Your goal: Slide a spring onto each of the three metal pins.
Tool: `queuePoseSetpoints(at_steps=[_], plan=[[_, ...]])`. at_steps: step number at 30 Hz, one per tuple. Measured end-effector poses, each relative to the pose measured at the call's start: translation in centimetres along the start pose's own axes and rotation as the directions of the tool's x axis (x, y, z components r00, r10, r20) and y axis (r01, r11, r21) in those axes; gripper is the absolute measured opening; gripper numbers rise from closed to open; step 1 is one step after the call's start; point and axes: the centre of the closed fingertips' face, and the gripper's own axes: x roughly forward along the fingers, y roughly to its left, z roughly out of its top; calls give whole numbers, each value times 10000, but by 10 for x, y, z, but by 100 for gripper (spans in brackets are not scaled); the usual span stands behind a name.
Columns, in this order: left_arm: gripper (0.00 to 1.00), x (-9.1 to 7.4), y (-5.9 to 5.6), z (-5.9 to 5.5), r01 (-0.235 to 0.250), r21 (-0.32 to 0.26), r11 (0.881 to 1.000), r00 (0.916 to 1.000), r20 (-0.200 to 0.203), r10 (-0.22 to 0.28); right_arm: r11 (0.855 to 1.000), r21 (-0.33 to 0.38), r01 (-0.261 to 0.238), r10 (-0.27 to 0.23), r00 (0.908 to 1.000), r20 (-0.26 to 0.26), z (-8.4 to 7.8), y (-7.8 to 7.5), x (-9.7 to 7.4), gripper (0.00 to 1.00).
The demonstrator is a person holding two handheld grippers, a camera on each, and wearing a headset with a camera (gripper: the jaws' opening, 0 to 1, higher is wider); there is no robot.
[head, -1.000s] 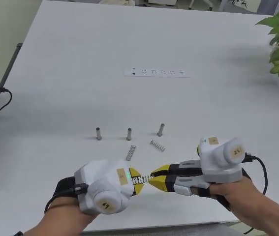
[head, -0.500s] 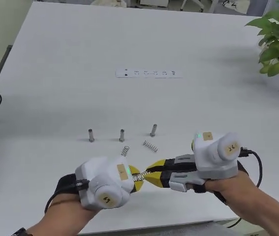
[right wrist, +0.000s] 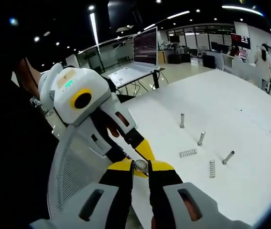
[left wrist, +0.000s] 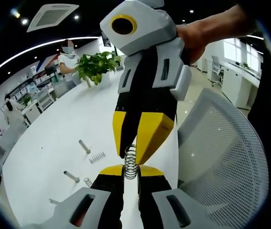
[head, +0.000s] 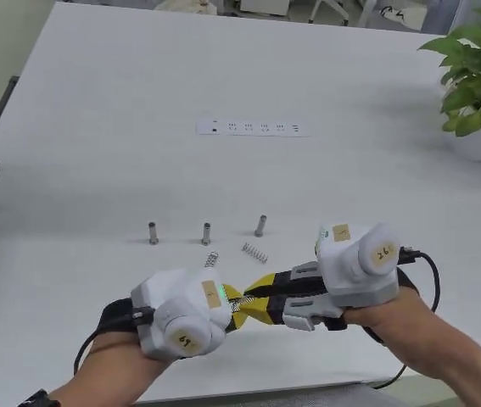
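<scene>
White tabletop (head: 223,68), lower centre of frame: left gripper (left wrist: 131,171) and right gripper (right wrist: 141,166) both clenched one small coiled steel spring (left wrist: 131,160); uneven release might have flung it away.

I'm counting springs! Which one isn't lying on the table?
The spring held between the left tongs and right tongs; the other two lie flat by the pins.

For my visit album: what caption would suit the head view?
Left gripper and right gripper hold one spring between them, near three metal pins and two loose springs on a white table.
</scene>
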Motion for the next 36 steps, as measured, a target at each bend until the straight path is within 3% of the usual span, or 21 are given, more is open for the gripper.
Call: queuePoseSetpoints(at_steps=[3, 12, 21, 36], plan=[[2, 0, 0, 0, -8, -15, 10000, 10000, 12, 8, 9999, -135, -15, 14, 9999, -117, 0, 0, 0, 10], [2, -1, -3, 1, 49, -30, 10000, 10000, 50, -49, 9879, -1546, -137, -70, 9912, -1324, -17, 4, 1, 18], [2, -3, -11, -3, 255, 188, 9995, 9996, -132, -253, 9809, -1933, -220, -53, 9902, -1398, -14, 5, 6, 17], [2, -2, -19, -6, 647, 465, 9968, 9973, -375, -629, 9391, -3321, -883, 46, 9695, -2450, -24, 14, 9, 13]])
